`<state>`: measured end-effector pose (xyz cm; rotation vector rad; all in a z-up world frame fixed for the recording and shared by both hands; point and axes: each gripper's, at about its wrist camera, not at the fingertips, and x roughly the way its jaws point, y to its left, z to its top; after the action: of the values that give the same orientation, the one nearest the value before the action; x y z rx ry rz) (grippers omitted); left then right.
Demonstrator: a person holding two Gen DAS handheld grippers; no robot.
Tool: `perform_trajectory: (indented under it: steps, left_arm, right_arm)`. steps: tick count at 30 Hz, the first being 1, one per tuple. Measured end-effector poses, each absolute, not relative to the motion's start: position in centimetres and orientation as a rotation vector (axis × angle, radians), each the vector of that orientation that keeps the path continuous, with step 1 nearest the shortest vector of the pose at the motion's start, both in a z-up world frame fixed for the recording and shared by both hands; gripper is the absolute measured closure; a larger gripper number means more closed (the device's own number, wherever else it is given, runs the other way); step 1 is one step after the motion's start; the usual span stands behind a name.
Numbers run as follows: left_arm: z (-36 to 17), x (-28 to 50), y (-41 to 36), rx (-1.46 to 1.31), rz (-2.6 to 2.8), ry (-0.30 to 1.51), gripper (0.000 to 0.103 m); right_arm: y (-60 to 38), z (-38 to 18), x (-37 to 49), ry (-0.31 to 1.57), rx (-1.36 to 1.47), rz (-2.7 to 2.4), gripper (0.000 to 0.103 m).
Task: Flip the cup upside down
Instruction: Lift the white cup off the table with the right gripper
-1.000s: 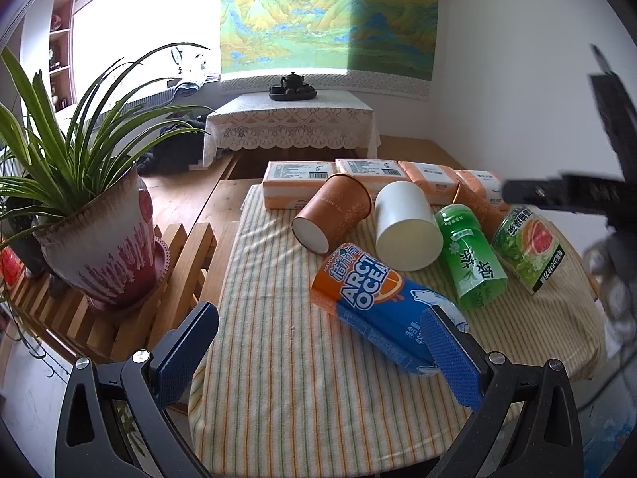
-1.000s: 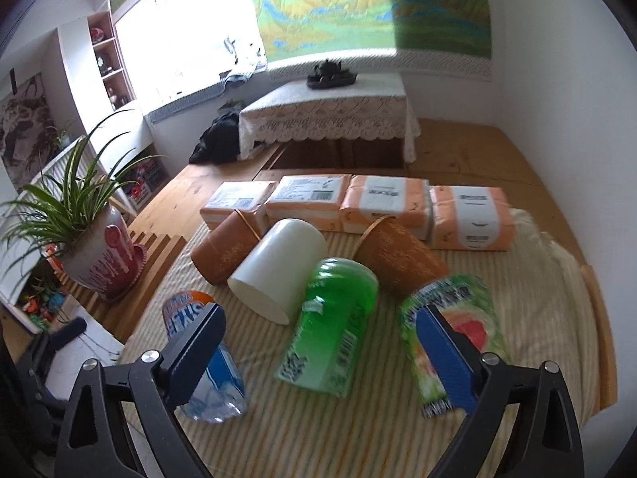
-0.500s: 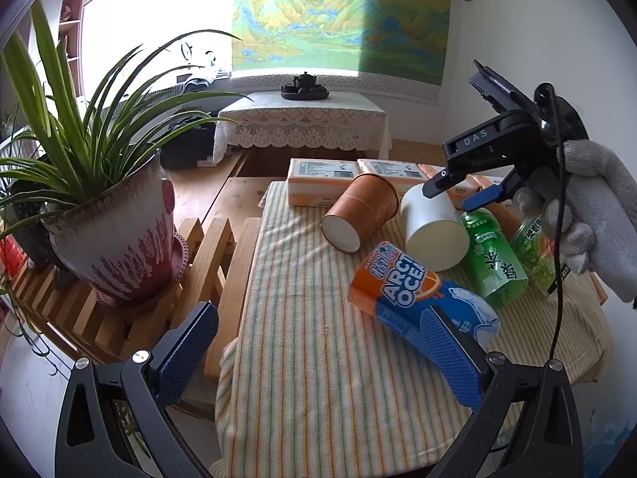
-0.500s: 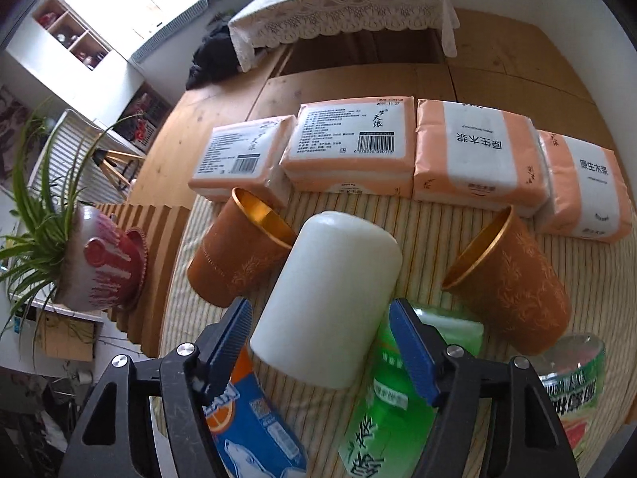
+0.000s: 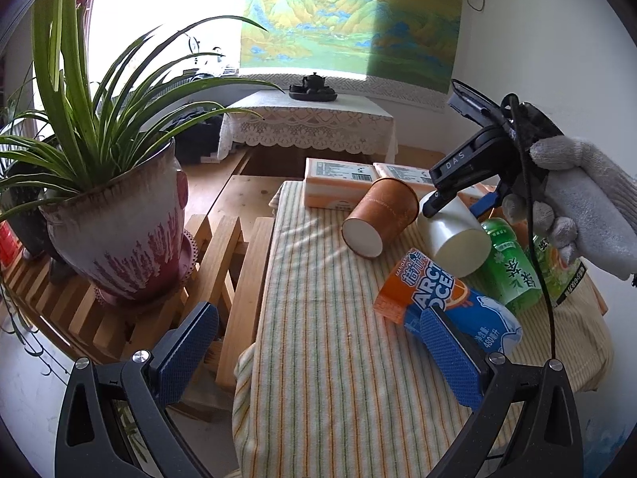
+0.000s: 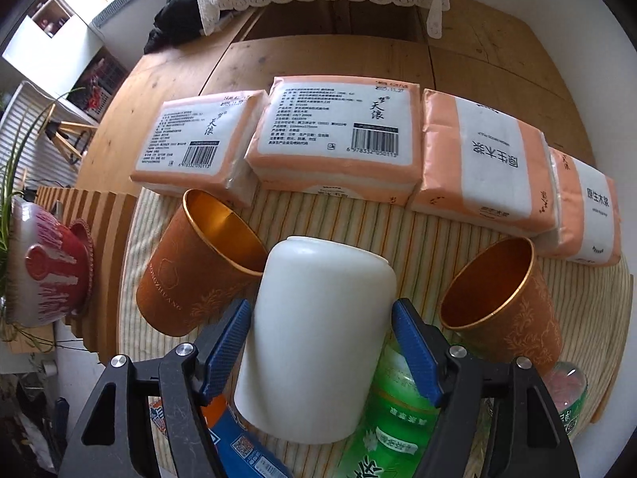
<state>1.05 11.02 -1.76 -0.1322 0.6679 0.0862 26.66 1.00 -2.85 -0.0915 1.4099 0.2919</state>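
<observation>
A white cup lies on its side on the striped cloth, between two brown paper cups that also lie on their sides. My right gripper straddles the white cup with a blue pad on each side, close to its walls; I cannot tell if they touch. In the left wrist view the white cup sits under the right gripper, held by a gloved hand. My left gripper is open and empty, low over the cloth's near left part.
Several tissue packs line the back of the cloth. A green bottle, an orange-and-blue bottle and another green-labelled bottle lie beside the cups. A potted plant stands on a slatted wooden stand at the left.
My right gripper has come down and forward over the white cup, so its pads now flank the cup. The left gripper has drifted back and left.
</observation>
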Motion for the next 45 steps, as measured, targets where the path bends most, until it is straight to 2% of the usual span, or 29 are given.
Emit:
perform_trajectory:
  steps: [12,28,38,45]
  left_arm:
    - [-1.8,1.1,10.1,-0.121,0.065,0.674,0.000]
    - [-0.8,0.1,8.4,-0.091,0.076,0.659,0.000]
    - [0.4,-1.3,7.2,-0.073,0.064,0.632,0.000]
    - [0.8,-2.3,5.7,-0.057,0.025,0.635,0.000]
  right_arm:
    - [2.2,-3.3,26.9,1.399,-0.171,0.270,0.032]
    - [-0.5,2.8,24.0,1.234,-0.021,0.373,0.033]
    - [-6.2,7.2,16.4,1.139,0.165,0.487,0.033]
    - [-10.8,6.2,10.4,1.153,0.222,0.496,0.033]
